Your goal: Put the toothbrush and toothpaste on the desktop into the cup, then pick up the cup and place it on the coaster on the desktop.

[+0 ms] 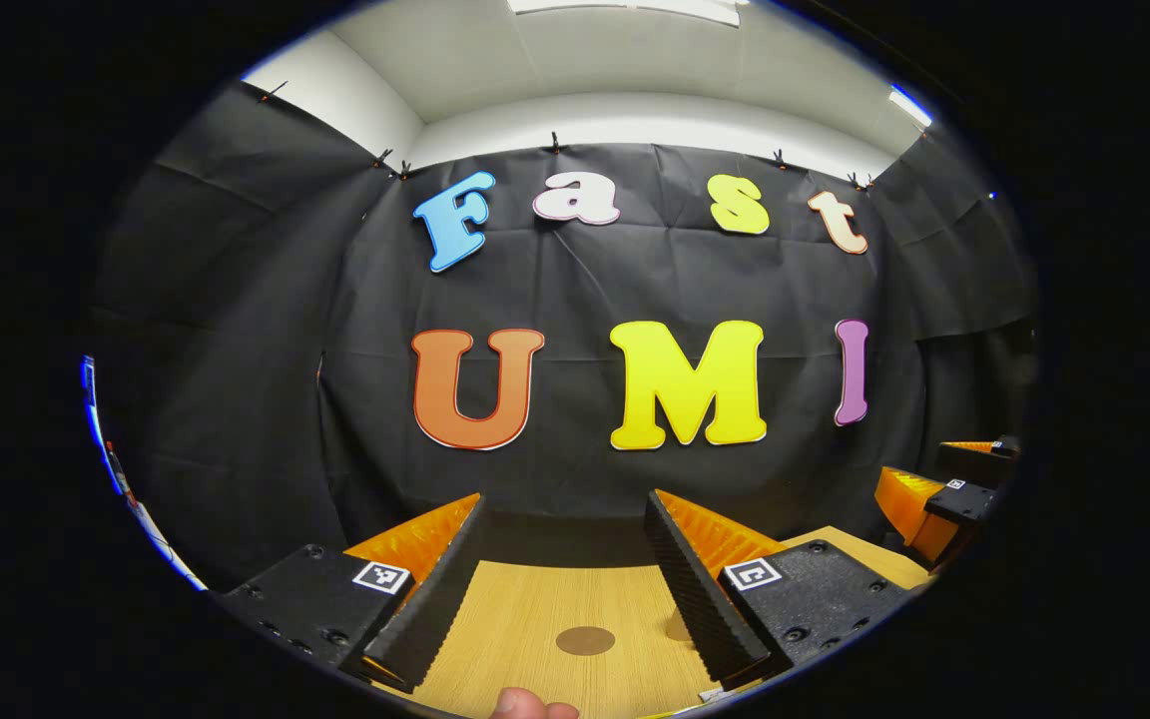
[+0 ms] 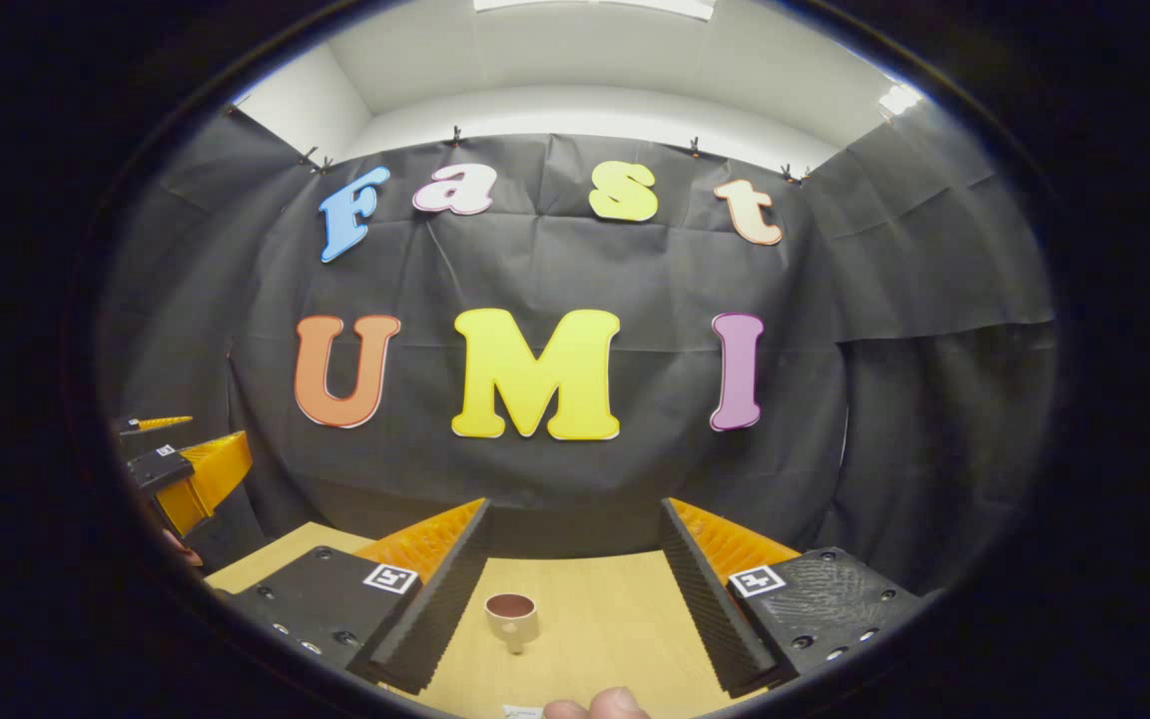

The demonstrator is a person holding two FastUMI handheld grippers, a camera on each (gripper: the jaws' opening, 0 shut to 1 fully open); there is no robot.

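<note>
One coaster lies between the released left tool, one cup between the released right tool, both on the counter.

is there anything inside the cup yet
In the right gripper view the cup stands upright on the desktop; nothing sticks out above its rim. Its dark interior hides the bottom.

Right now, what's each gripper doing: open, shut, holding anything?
Left gripper: open, holding nothing, above the table with the coaster ahead.
Right gripper: open, holding nothing, the cup ahead between its fingers.
</note>
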